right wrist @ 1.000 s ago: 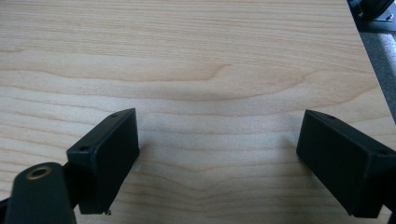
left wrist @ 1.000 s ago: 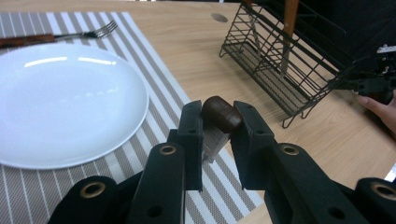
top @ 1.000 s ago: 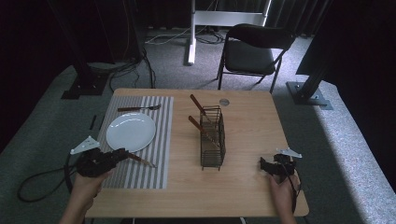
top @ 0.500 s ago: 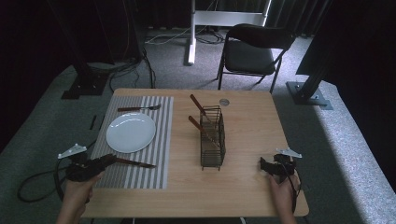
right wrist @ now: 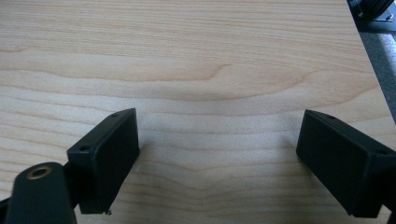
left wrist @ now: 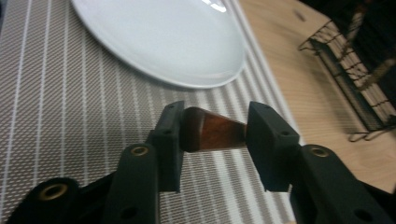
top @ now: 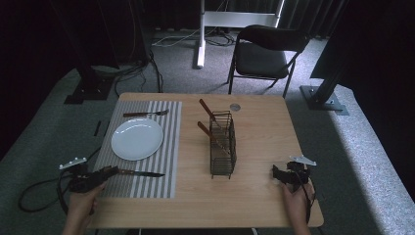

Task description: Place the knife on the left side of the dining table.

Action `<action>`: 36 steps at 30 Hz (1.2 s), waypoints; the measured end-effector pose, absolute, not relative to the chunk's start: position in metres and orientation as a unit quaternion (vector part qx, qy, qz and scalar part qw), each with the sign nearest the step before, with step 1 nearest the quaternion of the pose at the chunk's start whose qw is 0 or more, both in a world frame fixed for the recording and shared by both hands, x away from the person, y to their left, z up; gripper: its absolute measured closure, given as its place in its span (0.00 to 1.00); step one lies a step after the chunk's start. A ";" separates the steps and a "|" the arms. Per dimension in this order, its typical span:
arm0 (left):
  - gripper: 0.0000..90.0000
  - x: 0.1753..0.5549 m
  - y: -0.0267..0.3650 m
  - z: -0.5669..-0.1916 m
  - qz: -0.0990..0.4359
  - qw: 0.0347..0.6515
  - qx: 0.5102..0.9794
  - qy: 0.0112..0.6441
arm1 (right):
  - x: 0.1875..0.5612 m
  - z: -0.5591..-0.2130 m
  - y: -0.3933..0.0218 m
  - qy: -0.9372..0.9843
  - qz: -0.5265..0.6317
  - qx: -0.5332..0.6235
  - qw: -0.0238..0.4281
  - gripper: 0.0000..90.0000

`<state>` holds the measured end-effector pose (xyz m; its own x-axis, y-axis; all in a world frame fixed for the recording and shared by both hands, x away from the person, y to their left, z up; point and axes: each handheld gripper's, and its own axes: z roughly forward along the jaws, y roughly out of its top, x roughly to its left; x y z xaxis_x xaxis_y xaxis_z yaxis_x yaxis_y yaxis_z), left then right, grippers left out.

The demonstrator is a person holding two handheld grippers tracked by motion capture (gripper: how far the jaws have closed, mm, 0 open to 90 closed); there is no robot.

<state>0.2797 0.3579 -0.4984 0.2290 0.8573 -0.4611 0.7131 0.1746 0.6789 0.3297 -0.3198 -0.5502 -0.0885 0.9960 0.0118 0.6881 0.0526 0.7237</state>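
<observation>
A light wooden table (top: 254, 196) stands on grey carpet; a grey striped placemat (top: 147, 183) covers its left part, and a white plate (top: 137, 138) sits on the mat toward its far half; a fork (top: 145, 113) with a dark handle lies on the mat just beyond the plate, prongs pointing right.

Near the middle of the table stands a black wire basket (top: 222, 147); two wooden-handled utensils (top: 209, 111) lean out of its far end, tilted toward the left.

The left gripper (top: 105, 172) is at the near left edge of the table, held in the person's left hand (top: 80, 205); its jaws are partly closed around the brown wooden handle of a knife (top: 139, 173); in the left gripper view the handle's end (left wrist: 212, 135) sits between the two black jaws, the left jaw touching it, while on the right I cannot tell whether the jaw presses on it or a thin gap remains; the knife lies flat on the mat, just on the near side of the plate, blade pointing right toward the basket.

The right gripper (top: 275, 174) is at the near right of the table, well apart from the basket, held in the person's right hand (top: 296, 200); its jaws stand wide apart with nothing between them; in the right gripper view bare wood grain shows between the jaws, which are low over the tabletop.

Beyond the table a dark folding chair (top: 266, 51) stands on the carpet, with a white stand (top: 200, 34) to its left.
</observation>
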 end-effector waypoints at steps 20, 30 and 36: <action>0.33 0.301 0.345 -0.521 0.111 0.366 0.657 0.650 | 0.330 -0.550 -0.320 0.676 0.294 0.622 0.262 0.14; 0.25 0.313 0.338 -0.524 0.114 0.325 0.667 0.661 | 0.330 -0.550 -0.320 0.676 0.294 0.622 0.262 0.14; 0.21 0.317 0.330 -0.525 0.136 0.300 0.675 0.660 | 0.330 -0.550 -0.320 0.677 0.294 0.622 0.262 0.14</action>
